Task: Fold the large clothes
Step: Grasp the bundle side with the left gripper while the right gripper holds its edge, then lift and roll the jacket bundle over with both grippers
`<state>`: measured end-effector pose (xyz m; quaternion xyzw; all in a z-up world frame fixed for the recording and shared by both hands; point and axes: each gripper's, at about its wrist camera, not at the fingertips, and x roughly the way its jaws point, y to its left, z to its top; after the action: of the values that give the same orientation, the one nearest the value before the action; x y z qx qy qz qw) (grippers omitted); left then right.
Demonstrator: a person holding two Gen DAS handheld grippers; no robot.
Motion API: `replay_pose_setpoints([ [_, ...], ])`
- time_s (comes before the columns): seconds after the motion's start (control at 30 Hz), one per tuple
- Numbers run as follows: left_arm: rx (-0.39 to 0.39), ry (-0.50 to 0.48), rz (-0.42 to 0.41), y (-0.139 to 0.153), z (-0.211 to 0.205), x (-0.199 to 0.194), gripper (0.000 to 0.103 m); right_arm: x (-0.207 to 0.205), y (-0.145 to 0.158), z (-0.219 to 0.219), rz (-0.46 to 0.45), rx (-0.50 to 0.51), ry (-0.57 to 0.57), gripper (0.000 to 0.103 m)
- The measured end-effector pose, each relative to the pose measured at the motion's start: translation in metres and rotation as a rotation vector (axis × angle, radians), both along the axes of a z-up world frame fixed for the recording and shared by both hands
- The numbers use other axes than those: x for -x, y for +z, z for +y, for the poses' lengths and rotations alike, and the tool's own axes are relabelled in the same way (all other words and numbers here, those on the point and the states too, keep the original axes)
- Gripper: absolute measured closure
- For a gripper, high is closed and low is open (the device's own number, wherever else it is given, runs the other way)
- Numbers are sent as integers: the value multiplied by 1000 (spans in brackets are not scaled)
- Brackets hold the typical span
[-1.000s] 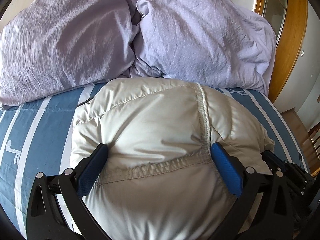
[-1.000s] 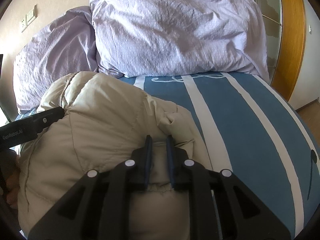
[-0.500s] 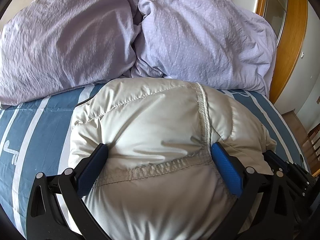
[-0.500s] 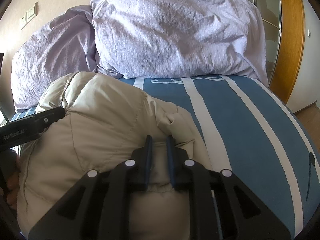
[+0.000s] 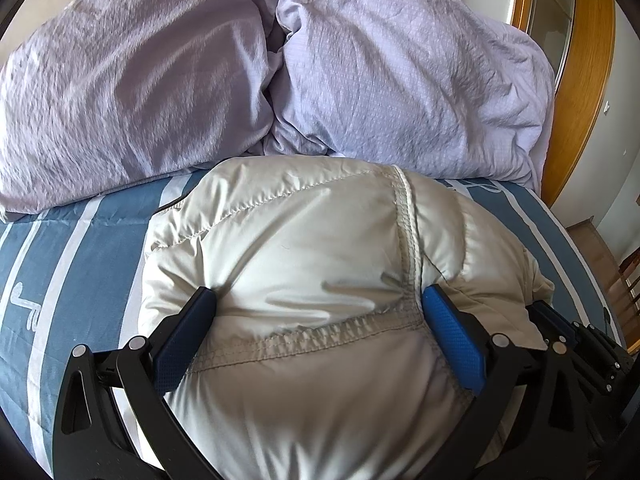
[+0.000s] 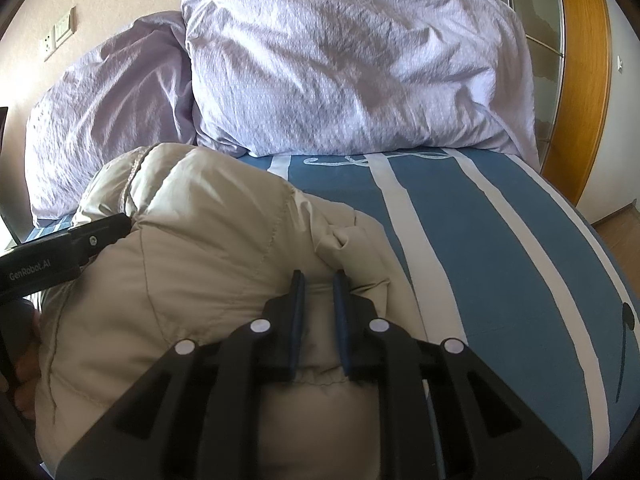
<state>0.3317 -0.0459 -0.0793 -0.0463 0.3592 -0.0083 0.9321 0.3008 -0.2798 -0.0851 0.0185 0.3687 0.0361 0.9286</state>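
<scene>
**Puffy jacket gripped by two handheld grippers on a striped bed**

A pale beige quilted jacket (image 5: 304,280) lies bunched in a rounded mound on the bed, filling the lower centre of the left wrist view and the lower left of the right wrist view. Its fabric is smooth and slightly shiny, with raised stitched seams crossing it and soft folds where it is squeezed.

The left gripper (image 5: 320,300) stands spread wide, its blue pads pressed into either side of a thick bulge of the jacket, grasping it. The right gripper (image 6: 319,280) is nearly closed, its narrow blue pads pinching a small fold of jacket near the garment's right edge.

Under the jacket is a blue bedsheet (image 6: 480,240) with white stripes running toward the head of the bed. Two crumpled lilac pillows (image 5: 380,64) rest side by side across the upper part of both views, the jacket's far edge just beside them.

At the right edge stands a wooden frame (image 6: 580,80) holding glass panels. At the upper left of the right wrist view, a beige wall carries a wall switch and socket (image 6: 60,36).
</scene>
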Motion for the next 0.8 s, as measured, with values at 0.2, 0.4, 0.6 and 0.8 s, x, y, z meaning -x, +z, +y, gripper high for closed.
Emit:
replay_pose_setpoints([
  [0.2,-22,2,4,4,-2,2,1,1,-1,-1,18,-8,0,87],
  [0.4,-45,-7,26,12,-6,8,1,5,3,-5,68,-35,3,86],
  [0.6,-32,-19,51,31,6,25,1,1,24,-28,158,-154,26,35],
  [0.8,43,40,94,39,48,46,1,-10,27,-60,292,-320,4,7],
])
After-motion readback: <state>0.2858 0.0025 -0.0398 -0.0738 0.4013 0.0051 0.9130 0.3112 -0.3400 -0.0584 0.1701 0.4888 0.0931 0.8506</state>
